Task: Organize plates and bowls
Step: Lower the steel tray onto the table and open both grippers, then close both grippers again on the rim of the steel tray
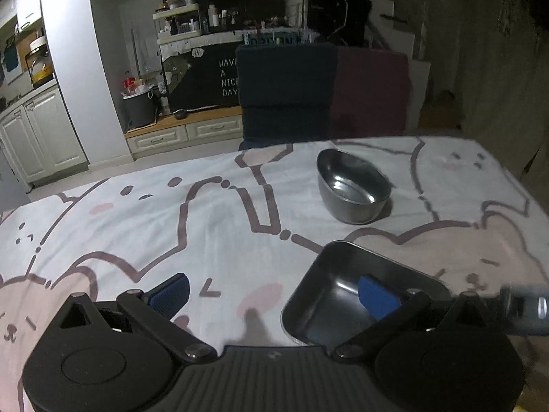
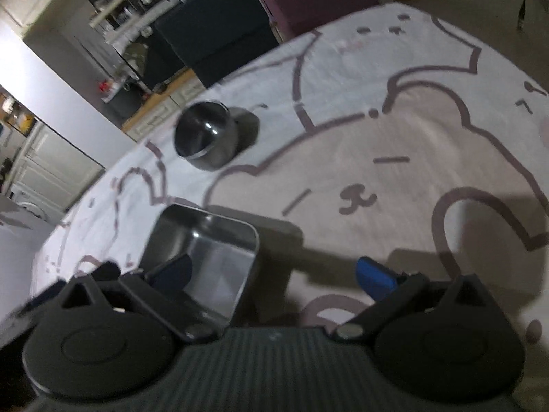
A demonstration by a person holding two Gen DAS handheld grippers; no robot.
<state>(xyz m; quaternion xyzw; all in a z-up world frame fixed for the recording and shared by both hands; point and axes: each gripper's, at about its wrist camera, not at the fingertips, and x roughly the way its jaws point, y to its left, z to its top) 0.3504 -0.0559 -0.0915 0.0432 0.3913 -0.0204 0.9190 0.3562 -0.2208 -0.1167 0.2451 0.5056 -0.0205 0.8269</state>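
A table covered by a white cloth printed with pale pink cartoon bears outlined in brown carries two things. A round, deep, stainless-steel bowl stands upright toward the far edge. A square, shallow, stainless-steel dish with rounded corners sits nearer, well apart from the bowl. Both rest directly on the cloth and cast dark shadows in the right wrist view.

Dim, blurred, heavy fisheye distortion
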